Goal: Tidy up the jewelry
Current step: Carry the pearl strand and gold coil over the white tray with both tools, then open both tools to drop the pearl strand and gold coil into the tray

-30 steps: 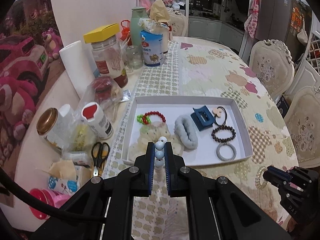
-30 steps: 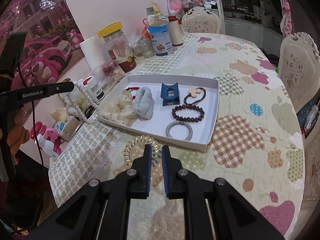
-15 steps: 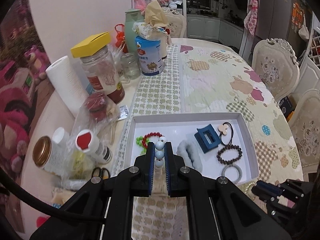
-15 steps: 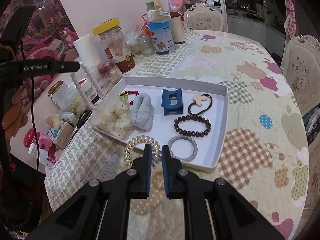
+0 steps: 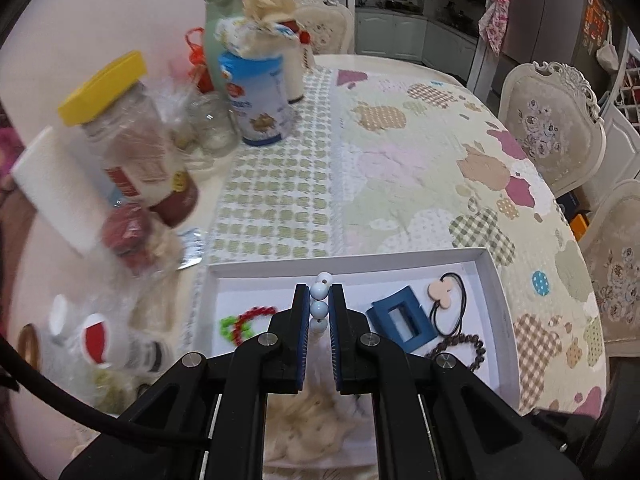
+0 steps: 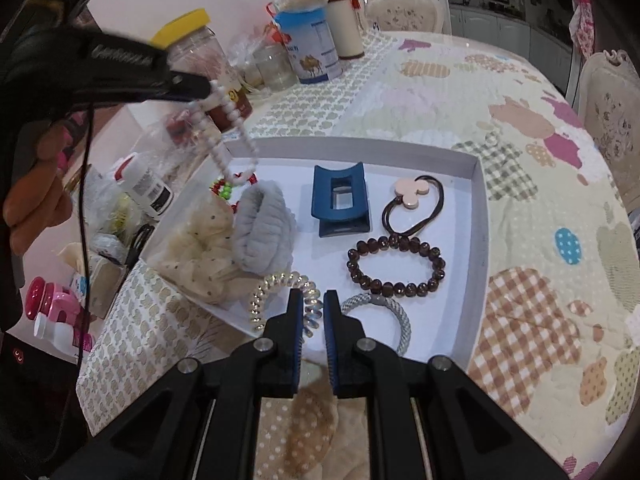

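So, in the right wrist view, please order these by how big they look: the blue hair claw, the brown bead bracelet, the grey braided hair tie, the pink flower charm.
1. Brown bead bracelet, widest.
2. Blue hair claw and grey braided hair tie: they look alike, and the fingers hide part of the tie, so I do not rank them.
3. Pink flower charm, clearly the smallest.

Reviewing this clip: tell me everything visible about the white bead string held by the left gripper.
The white bead string is a strand of round, glossy, pearl-like beads. The left gripper is shut on its upper beads, three showing between the blue pads. In the right wrist view the rest hangs as a loose loop over the left end of the white tray, its lowest beads reaching down by the red and green bead bracelet; whether they touch is unclear.
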The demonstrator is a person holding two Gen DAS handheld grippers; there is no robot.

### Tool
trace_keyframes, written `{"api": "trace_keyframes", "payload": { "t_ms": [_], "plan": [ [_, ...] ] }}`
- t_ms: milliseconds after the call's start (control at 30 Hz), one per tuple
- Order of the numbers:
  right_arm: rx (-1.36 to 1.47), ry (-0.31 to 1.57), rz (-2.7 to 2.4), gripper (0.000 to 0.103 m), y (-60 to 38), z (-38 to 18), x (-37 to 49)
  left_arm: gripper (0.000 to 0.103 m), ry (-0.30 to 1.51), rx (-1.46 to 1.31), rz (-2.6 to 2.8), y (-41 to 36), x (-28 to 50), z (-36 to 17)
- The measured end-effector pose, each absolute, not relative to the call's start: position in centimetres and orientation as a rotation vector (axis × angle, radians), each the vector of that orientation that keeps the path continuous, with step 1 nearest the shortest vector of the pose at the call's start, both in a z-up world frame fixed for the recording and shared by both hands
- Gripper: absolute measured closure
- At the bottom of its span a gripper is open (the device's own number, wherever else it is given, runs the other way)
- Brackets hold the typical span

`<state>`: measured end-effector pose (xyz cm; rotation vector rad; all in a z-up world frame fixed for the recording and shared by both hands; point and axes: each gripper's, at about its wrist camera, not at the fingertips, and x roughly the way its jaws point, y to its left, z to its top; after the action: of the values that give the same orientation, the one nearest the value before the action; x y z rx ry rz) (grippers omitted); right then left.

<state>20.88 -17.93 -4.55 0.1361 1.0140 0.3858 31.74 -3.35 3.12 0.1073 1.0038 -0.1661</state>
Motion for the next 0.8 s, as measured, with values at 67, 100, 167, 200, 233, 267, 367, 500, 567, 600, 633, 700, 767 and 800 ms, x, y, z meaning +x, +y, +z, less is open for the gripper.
{"api": "trace_keyframes", "payload": {
  "t_ms": [67, 100, 167, 200, 233, 267, 367, 500, 567, 600, 633, 700, 767, 800],
  "plan": [
    [0.135, 1.029, 0.385, 0.093, -17.7, -5.1, 21.4, 0.095, 1.018, 0.088, -0.174, -3.2, 32.5, 2.4],
    [0.134, 1.034, 0.384, 0.093, -17.5, -5.3, 21.7, 0.095, 1.029, 0.075, -0.174, -2.9, 32.9, 1.9],
    [0.128, 1.046, 0.385, 0.093, -17.3, -5.8, 22.2, 0.095, 1.051, 0.056, -0.164, -2.1, 33.6, 0.8],
    [0.125, 1.052, 0.384, 0.093, -17.2, -6.0, 22.4, 0.095, 1.066, 0.047, -0.155, -1.6, 34.1, 0.0],
    [0.122, 1.058, 0.382, 0.093, -17.0, -6.3, 22.7, 0.095, 1.078, 0.04, -0.146, -1.2, 34.4, -0.7],
    [0.122, 1.066, 0.38, 0.093, -16.9, -6.7, 23.0, 0.095, 1.093, 0.033, -0.134, -0.7, 34.7, -1.5],
    [0.125, 1.086, 0.38, 0.093, -16.6, -7.6, 23.8, 0.095, 1.122, 0.025, -0.109, 0.3, 35.2, -3.4],
    [0.094, 1.095, 0.383, 0.093, -15.7, -8.2, 24.5, 0.095, 1.131, 0.013, -0.096, 1.1, 35.2, -4.5],
    [0.074, 1.096, 0.378, 0.093, -15.3, -8.4, 24.6, 0.095, 1.123, -0.004, -0.095, 1.4, 35.1, -4.5],
    [0.067, 1.098, 0.377, 0.093, -15.2, -8.5, 24.6, 0.095, 1.119, -0.016, -0.101, 1.5, 35.0, -4.5],
    [0.058, 1.1, 0.374, 0.093, -15.0, -8.6, 24.5, 0.094, 1.116, -0.031, -0.107, 1.7, 34.9, -4.4],
    [0.04, 1.091, 0.361, 0.09, -14.8, -8.6, 24.5, 0.086, 1.117, -0.047, -0.108, 1.9, 34.7, -4.3],
    [0.043, 1.092, 0.355, 0.079, -14.9, -8.6, 24.4, 0.082, 1.116, -0.05, -0.107, 1.9, 34.4, -4.0],
    [0.05, 1.094, 0.354, 0.079, -15.0, -8.5, 24.6, 0.082, 1.111, -0.047, -0.107, 1.9, 34.1, -3.9]
  ]
}}
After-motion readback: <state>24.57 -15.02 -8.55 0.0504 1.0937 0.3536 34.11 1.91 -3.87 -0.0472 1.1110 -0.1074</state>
